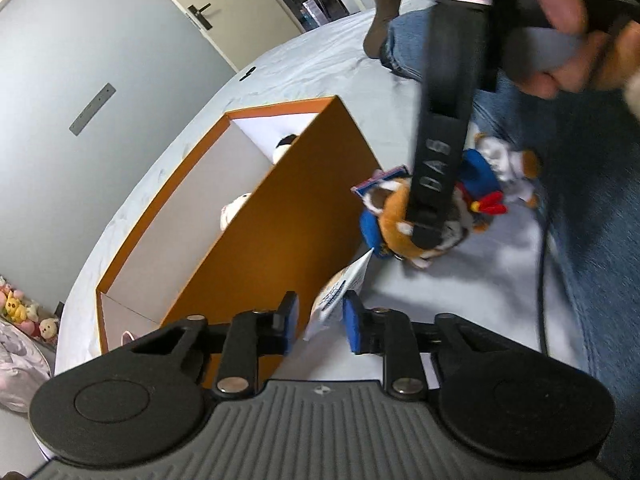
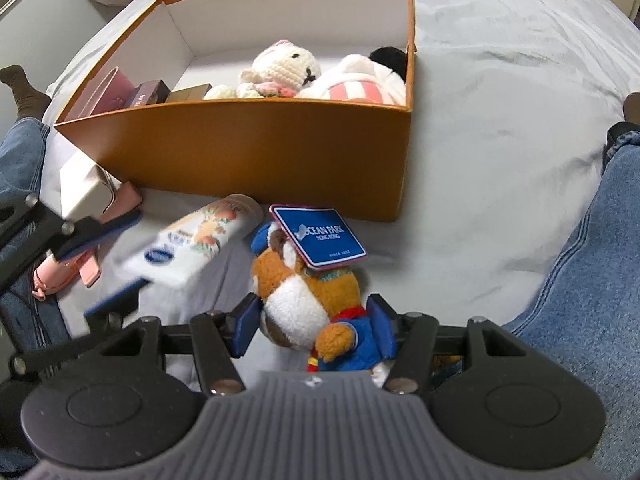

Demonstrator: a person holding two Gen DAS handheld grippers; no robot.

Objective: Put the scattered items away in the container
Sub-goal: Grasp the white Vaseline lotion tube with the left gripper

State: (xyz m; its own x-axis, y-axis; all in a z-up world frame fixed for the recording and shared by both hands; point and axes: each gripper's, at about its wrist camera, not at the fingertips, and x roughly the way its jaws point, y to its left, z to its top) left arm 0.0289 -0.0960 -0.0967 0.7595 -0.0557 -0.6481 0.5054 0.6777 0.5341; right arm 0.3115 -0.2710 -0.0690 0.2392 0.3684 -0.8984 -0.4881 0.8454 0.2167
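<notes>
An orange box (image 2: 240, 152) with white inner walls stands on the pale bedsheet; the left wrist view shows its long side (image 1: 280, 208). My left gripper (image 1: 320, 322) is shut on the flat end of a white lotion tube (image 2: 192, 244), which hangs tilted just in front of the box. A red panda plush (image 2: 316, 304) in a blue outfit, with a blue card tag (image 2: 320, 240), lies near the box's front corner. My right gripper (image 2: 314, 328) points down over it, both pads pressed against its flanks. One of its fingers (image 1: 436, 168) covers part of the plush (image 1: 392, 216).
Inside the box lie a crocheted white toy (image 2: 280, 68), a pink-striped plush (image 2: 356, 84) and small boxes (image 2: 120, 92). A white carton (image 2: 80, 188) and a pink item (image 2: 64, 276) lie left of the tube. Another small plush (image 1: 504, 164) lies behind the panda. Jeans-clad legs (image 2: 580, 280) flank the area.
</notes>
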